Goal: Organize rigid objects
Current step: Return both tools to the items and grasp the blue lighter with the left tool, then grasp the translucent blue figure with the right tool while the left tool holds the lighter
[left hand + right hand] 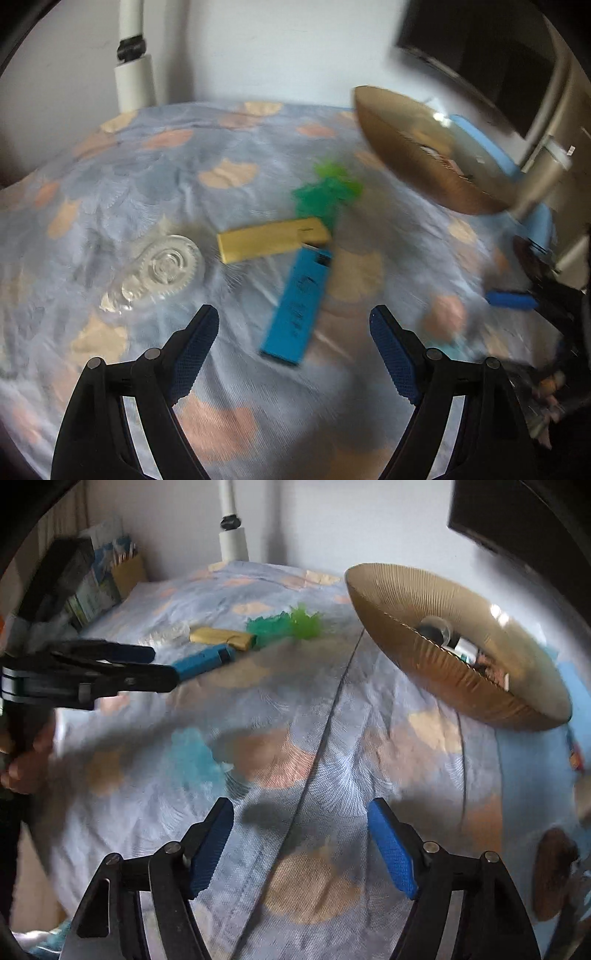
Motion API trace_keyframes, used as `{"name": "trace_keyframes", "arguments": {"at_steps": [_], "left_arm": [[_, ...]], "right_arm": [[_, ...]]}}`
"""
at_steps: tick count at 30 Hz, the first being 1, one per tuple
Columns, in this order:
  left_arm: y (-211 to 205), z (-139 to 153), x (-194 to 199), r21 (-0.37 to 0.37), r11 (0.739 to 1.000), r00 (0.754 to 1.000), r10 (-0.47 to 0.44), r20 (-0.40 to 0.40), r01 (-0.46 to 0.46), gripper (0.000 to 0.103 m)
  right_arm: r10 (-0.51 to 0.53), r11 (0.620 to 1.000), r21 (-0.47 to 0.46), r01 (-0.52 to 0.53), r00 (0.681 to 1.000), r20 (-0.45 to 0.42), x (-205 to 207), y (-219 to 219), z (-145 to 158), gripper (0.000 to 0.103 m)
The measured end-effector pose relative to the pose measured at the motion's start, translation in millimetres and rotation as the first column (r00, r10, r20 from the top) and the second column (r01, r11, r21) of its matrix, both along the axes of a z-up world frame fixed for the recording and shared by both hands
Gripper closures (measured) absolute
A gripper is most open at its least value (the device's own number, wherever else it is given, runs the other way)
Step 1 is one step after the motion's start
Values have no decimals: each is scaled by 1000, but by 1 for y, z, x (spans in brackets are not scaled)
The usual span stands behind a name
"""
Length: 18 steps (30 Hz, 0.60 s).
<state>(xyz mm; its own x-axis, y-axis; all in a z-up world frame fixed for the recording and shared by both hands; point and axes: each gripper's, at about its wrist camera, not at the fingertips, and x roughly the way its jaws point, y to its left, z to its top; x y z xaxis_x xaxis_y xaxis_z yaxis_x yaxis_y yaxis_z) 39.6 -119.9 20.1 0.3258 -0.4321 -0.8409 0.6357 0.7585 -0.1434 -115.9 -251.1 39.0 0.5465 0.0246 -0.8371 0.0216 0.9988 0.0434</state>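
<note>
A blue lighter lies on the patterned cloth, just ahead of and between the tips of my open left gripper. Beyond it are a yellow lighter, green spiky toys and a clear toothed tape dispenser. A ribbed golden bowl stands at the back right. In the right wrist view my right gripper is open over bare cloth, holding nothing. My left gripper reaches in from the left, just short of the blue lighter. A pale blue spiky toy lies mid-left.
The golden bowl holds a glass ball and small items. A white pole rises at the table's back edge, with boxes at the back left. A person's hand grips the left handle.
</note>
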Motion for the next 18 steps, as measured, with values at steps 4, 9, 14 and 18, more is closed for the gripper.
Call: {"name": "trace_keyframes", "arguments": {"at_steps": [4,9,14,18], "left_arm": [[-12,-8,4,51,999,1000,-11,16,10,35],[-22,-5,-1,93,996,997,-10,71,4,71],[-13,-3,-10,54,997,997,45,61,-49,81],[7,-2,-22,-5,993,993,115,24,-114,81]], "right_arm": [[102,987,124,-103,995,11,6,10,9,29],[204,977,68,-201,978,-39,23,38,-2,28],[275,960,59,-275,961,-4,29,51,0,50],[295,955,14,-295,955,-3,27,57,-2,57]]}}
